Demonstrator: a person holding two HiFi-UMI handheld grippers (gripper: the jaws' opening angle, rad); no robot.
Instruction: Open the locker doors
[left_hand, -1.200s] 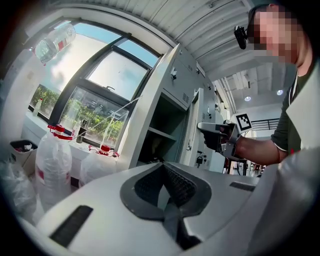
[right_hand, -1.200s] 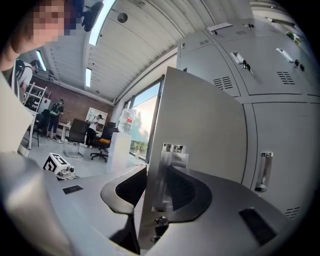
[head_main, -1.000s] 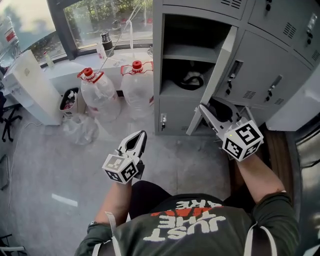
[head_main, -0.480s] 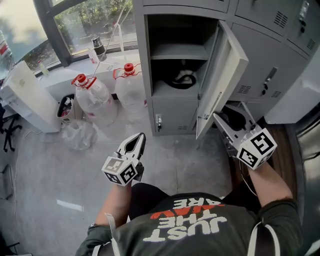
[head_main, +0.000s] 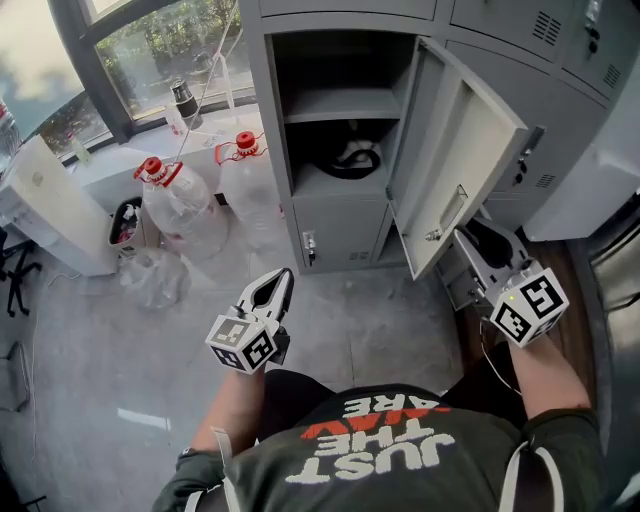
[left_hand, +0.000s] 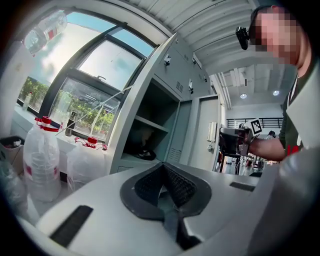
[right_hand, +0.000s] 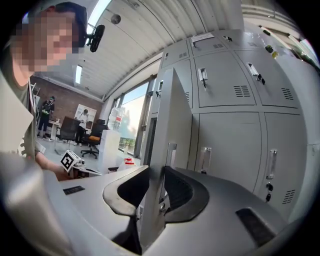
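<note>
The grey locker door (head_main: 455, 150) stands swung well out from its open compartment (head_main: 330, 105), where a dark item (head_main: 350, 160) lies on the lower shelf. My right gripper (head_main: 463, 240) is at the door's lower free edge. In the right gripper view the door's edge (right_hand: 172, 115) runs between the jaws of my right gripper (right_hand: 157, 175); they have just been closing and the pads press on it. My left gripper (head_main: 282, 275) hangs in front of the lockers, away from them. Its pads (left_hand: 175, 182) meet at the tip of my left gripper (left_hand: 161, 166) with nothing between them.
Closed locker doors (head_main: 565, 110) fill the right side, and a small lower door with a lock (head_main: 335, 232) sits under the open compartment. Two big water jugs (head_main: 180, 205) stand left of the lockers, with a white unit (head_main: 50, 205), a bin (head_main: 125, 222) and a plastic bag (head_main: 155, 275).
The locker door has swung further open, out from the lockers. My right gripper has travelled with its edge, rightward and lower in the head view. The left gripper has hardly shifted.
</note>
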